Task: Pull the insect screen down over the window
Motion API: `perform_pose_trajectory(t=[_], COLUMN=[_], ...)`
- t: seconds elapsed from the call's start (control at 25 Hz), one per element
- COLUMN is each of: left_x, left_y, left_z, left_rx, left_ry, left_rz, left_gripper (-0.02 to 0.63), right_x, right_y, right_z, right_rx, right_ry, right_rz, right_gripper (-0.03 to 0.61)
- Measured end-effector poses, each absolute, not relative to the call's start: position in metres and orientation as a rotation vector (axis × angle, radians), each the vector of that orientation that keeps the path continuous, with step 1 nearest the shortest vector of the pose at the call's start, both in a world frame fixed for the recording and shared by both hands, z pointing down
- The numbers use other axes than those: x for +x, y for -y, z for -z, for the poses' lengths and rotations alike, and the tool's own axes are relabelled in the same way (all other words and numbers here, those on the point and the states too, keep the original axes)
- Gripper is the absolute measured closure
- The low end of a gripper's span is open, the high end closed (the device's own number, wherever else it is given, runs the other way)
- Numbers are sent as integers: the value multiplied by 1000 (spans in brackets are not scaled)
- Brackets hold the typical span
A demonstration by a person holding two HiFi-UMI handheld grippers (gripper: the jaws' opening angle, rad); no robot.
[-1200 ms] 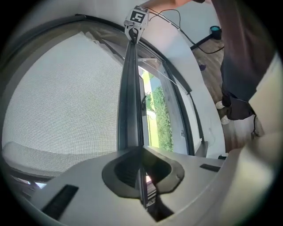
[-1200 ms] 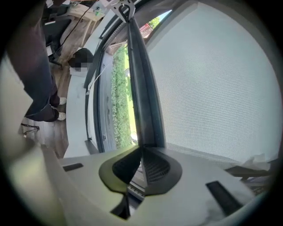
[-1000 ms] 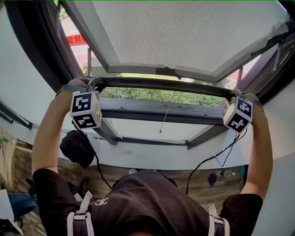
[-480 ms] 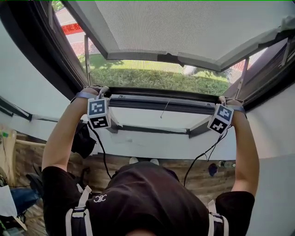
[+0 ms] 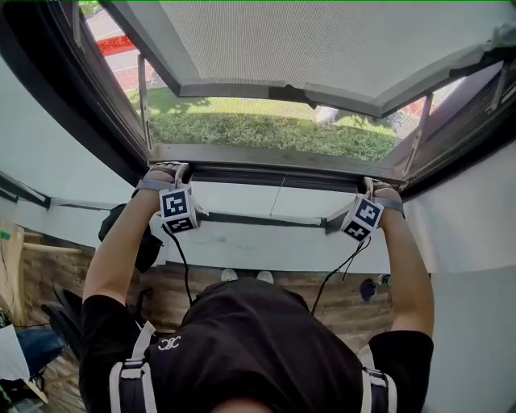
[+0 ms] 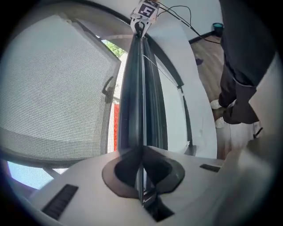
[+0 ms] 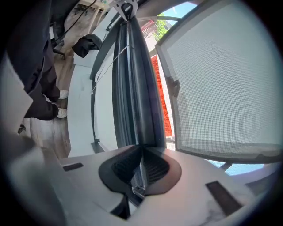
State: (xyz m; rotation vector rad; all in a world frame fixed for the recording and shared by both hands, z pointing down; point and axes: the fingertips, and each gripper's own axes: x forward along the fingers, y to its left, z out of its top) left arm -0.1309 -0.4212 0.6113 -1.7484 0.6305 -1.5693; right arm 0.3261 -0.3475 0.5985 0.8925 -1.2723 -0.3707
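The insect screen's dark grey pull bar runs across the window opening, low over the lower frame. My left gripper is shut on the bar's left end and my right gripper on its right end. In the left gripper view the bar leads away from the shut left gripper toward the other gripper's marker cube. The right gripper view shows the same bar pinched in the right gripper. A thin cord hangs from the bar's middle. Fine mesh shows above the bar.
An outward-tilted window sash with a handle stands beyond the screen, grass below it. Under the window are the white sill wall and a wooden floor. A black bag hangs at the left. Cables trail from both grippers.
Both grippers have come straight down together with the pull bar held between them. The bar now sits much lower, close to the lower window frame.
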Motion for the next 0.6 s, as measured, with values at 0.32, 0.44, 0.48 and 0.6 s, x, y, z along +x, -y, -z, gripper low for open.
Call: perform_pose_trajectory(t=[0.32, 0.44, 0.48, 0.6], left_x=[-130, -130, -131, -131], left_y=[421, 422, 422, 423], left_z=[-649, -662, -666, -670], left_rx=[-1789, -1795, -1792, -1785], left_ry=[-619, -603, -600, -590], left_rz=[1626, 1644, 1651, 1677], left_gripper=[583, 583, 583, 583], right_x=[324, 334, 334, 334], right_y=[349, 349, 349, 352], right_z=[-634, -655, -660, -665], right_rx=[872, 819, 812, 810], right_ry=[1270, 1237, 1232, 1235], right_rz=[324, 344, 346, 348], right_gripper=[554, 554, 554, 557])
